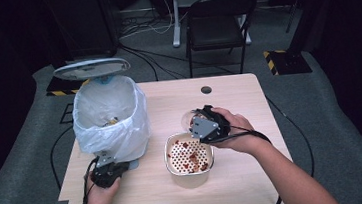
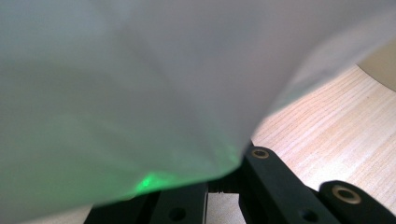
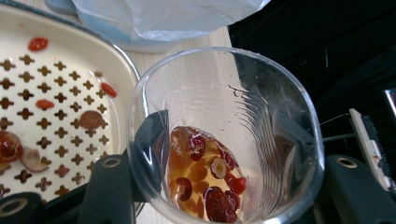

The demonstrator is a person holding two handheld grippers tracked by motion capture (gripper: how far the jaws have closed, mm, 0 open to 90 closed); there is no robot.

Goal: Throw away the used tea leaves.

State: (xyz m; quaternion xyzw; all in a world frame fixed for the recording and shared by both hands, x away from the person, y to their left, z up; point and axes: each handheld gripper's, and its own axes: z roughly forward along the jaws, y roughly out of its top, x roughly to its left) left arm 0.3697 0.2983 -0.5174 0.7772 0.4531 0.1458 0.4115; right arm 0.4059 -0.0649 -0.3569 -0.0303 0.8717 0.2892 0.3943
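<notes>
Cup (image 3: 224, 140) of red fruit beside strainer bowl (image 3: 60, 107) holding bits

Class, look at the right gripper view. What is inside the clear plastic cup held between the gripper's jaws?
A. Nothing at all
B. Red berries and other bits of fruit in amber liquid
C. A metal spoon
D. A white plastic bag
B: the clear plastic cup, clamped by the right gripper, holds red berries and fruit pieces in amber liquid at its bottom.

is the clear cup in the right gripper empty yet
Not empty: the clear cup holds amber liquid with red berries and nut pieces.
</notes>
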